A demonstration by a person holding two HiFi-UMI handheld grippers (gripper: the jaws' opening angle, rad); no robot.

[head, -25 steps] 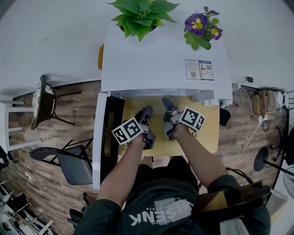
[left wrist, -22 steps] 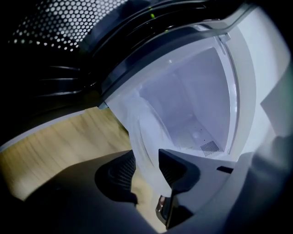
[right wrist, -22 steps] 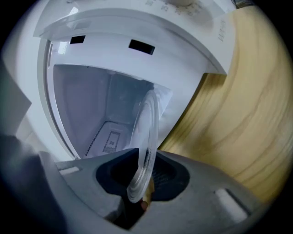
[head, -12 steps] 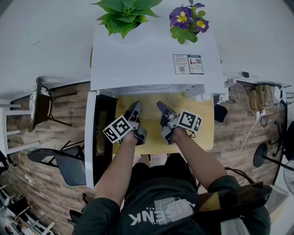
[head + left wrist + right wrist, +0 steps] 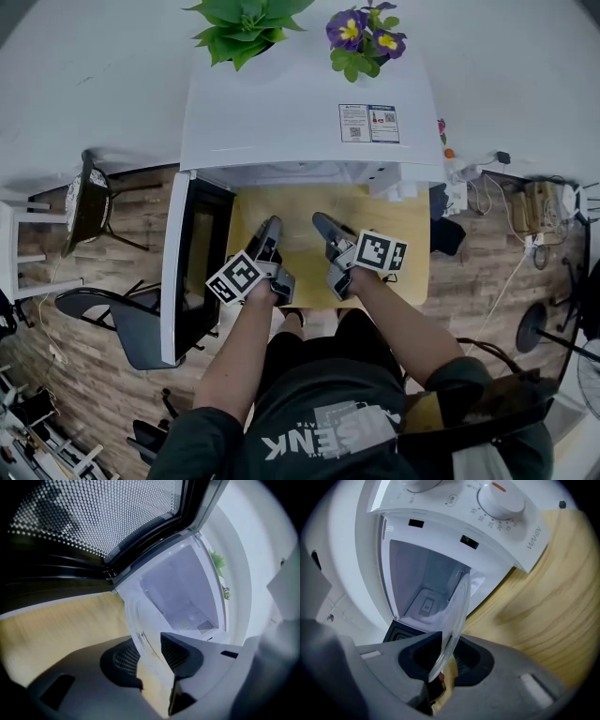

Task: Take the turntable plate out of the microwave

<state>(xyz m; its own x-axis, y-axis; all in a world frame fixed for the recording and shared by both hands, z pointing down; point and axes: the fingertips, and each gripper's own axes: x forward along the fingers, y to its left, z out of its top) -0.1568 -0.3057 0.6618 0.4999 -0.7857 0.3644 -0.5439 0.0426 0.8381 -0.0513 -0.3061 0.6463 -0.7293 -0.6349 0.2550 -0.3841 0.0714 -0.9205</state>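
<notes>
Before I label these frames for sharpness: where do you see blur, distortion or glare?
Left gripper view: tabletop streaked with motion blur, corners vignetted. Right gripper view: microwave dial sharp, turntable plate edge soft near the jaws. Head view: evenly lit, sharp, fisheye bends the floor; no strong glare.

We hold our left claw and right claw out ahead, side by side and near each other, both tipped slightly downward. Our bare left forearm and right forearm stretch straight behind them. The left claw's jaws are closing, with the turntable plate between its pads. The right claw's jaws stand narrow, pinching the plate's edge.
</notes>
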